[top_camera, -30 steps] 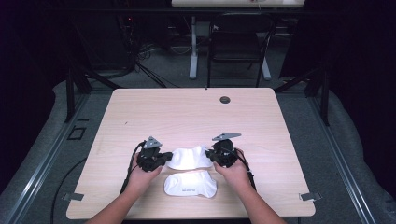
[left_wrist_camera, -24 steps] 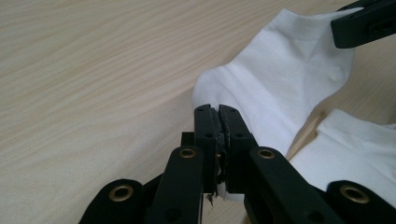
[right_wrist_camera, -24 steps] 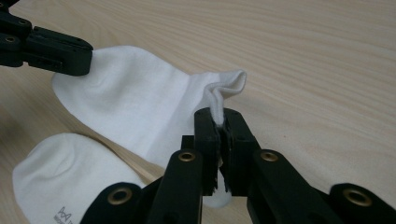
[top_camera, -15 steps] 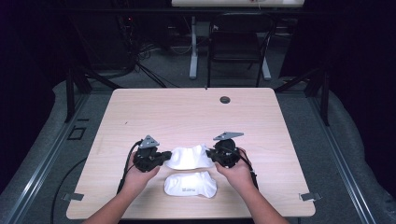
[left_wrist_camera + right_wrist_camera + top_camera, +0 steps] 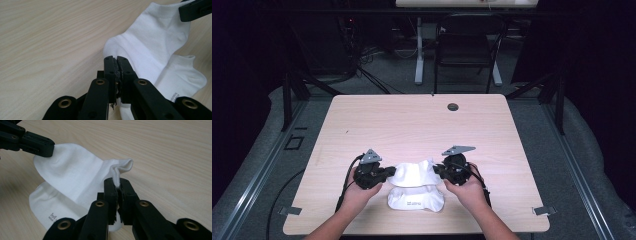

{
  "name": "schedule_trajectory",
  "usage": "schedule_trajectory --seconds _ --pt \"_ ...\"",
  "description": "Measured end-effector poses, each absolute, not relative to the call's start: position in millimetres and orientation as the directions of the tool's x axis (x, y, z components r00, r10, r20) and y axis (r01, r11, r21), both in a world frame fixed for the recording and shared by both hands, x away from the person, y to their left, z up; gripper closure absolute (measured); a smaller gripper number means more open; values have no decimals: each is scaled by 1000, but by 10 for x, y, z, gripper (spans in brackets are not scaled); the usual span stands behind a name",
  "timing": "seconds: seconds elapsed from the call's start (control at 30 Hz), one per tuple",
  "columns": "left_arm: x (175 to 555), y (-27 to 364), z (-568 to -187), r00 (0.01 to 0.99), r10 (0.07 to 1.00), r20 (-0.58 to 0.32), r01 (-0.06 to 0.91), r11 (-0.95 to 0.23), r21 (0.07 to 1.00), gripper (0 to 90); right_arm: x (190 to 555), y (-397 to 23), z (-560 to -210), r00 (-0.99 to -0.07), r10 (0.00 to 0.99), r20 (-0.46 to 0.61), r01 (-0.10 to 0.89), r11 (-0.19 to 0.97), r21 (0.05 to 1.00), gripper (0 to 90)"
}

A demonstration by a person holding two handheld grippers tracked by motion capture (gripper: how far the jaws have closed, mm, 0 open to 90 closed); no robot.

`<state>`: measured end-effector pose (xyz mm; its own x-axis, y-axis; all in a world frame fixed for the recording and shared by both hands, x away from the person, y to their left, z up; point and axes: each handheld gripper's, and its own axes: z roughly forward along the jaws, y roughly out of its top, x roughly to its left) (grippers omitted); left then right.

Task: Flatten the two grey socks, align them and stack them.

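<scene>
Sock (image 5: pixel 413 172) stretched between left tongs (image 5: pixel 390 172), right tongs (image 5: pixel 438 170), both clamped.

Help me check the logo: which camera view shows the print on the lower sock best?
The right gripper view: the lower sock lies close, its small dark print facing the camera. The left gripper view shows that sock with the print partly cut off behind a jaw. The high view shows the whole sock, its print tiny.

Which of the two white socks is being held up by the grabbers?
The upper sock, stretched between the left gripper and right gripper. The other sock, with a small printed logo, lies flat underneath, nearer the person.
</scene>
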<state>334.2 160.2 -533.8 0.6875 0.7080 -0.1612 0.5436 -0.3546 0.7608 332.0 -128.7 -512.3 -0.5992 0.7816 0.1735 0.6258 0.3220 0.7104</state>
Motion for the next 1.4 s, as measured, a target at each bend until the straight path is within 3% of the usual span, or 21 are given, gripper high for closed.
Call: schedule_trajectory --seconds 1.4 --pt "2890 1637 -5480 707 681 -191 558 -371 742 872 2777 -1323 -5224 -641 746 180 618 362 698 858"
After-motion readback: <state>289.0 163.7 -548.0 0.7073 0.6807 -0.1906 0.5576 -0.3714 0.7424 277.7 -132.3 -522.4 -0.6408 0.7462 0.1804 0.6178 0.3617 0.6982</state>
